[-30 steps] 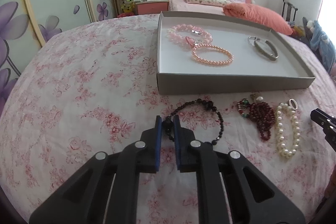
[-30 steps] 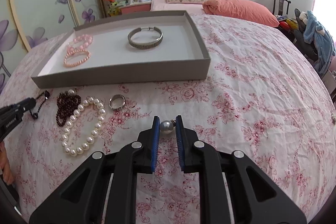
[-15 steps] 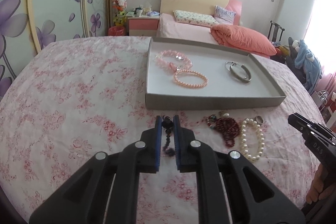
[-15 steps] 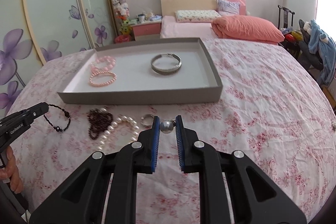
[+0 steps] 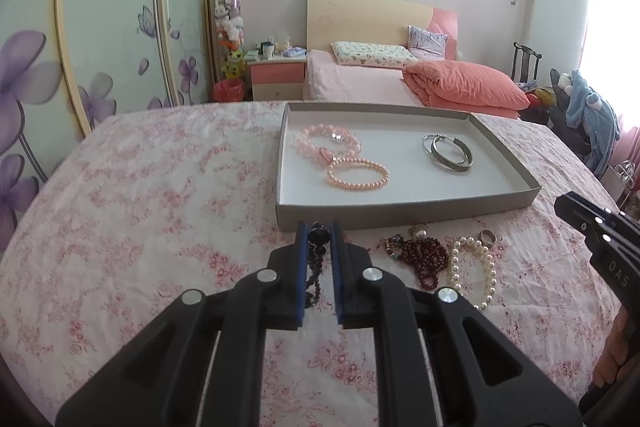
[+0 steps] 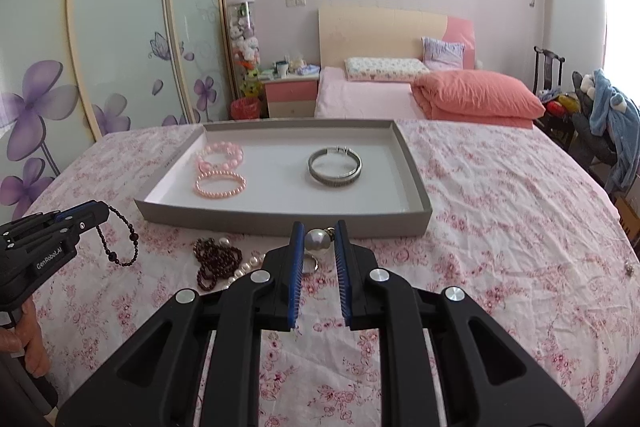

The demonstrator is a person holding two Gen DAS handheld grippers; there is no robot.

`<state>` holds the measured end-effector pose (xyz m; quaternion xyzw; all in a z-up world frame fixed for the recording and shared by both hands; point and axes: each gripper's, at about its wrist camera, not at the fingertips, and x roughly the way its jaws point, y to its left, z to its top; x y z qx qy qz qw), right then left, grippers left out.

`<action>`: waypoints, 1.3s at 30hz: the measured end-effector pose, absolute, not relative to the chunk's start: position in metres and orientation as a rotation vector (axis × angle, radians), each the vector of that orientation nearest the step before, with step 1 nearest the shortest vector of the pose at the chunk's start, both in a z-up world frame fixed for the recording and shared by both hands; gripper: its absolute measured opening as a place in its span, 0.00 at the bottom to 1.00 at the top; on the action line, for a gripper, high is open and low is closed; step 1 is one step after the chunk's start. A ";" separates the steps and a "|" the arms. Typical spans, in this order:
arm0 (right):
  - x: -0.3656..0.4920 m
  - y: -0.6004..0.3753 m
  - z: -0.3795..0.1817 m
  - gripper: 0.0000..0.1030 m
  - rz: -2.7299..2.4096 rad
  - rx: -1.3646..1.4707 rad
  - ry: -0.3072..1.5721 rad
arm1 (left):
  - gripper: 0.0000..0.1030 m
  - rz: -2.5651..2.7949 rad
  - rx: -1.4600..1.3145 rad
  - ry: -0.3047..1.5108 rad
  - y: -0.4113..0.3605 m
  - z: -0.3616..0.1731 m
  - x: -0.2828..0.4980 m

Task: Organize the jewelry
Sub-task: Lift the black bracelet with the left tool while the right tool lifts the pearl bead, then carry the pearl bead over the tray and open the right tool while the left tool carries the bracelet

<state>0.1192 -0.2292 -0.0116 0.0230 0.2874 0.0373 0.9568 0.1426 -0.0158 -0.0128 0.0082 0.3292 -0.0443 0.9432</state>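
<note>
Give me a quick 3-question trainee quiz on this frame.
1. True or false: the left tongs grip the black bead bracelet.
2. How many bracelets lie in the gray tray? A) two B) three C) five
3. Fill in: the right tongs hold a ____ pendant.

Key: 1 true; 2 B, meaning two pink bracelets and the silver bangle; 3 pearl.

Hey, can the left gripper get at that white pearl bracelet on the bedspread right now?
Probably not yet. The left gripper is shut on the black bead bracelet, so its jaws are taken. The white pearl bracelet lies uncovered beside the dark red beads, so the path itself looks free.
</note>
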 end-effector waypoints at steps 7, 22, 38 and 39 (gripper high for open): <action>0.116 -0.229 -0.003 0.16 0.078 0.052 0.541 | 0.11 -0.101 0.056 0.618 -0.026 0.001 0.136; 0.113 -0.229 0.020 0.16 0.080 0.039 0.430 | 0.11 -0.139 0.086 0.548 -0.043 0.019 0.131; 0.133 -0.229 0.043 0.16 0.076 0.038 0.333 | 0.11 -0.152 0.104 0.466 -0.057 0.040 0.148; 0.138 -0.230 0.044 0.16 0.074 0.040 0.333 | 0.11 -0.151 0.100 0.461 -0.057 0.042 0.153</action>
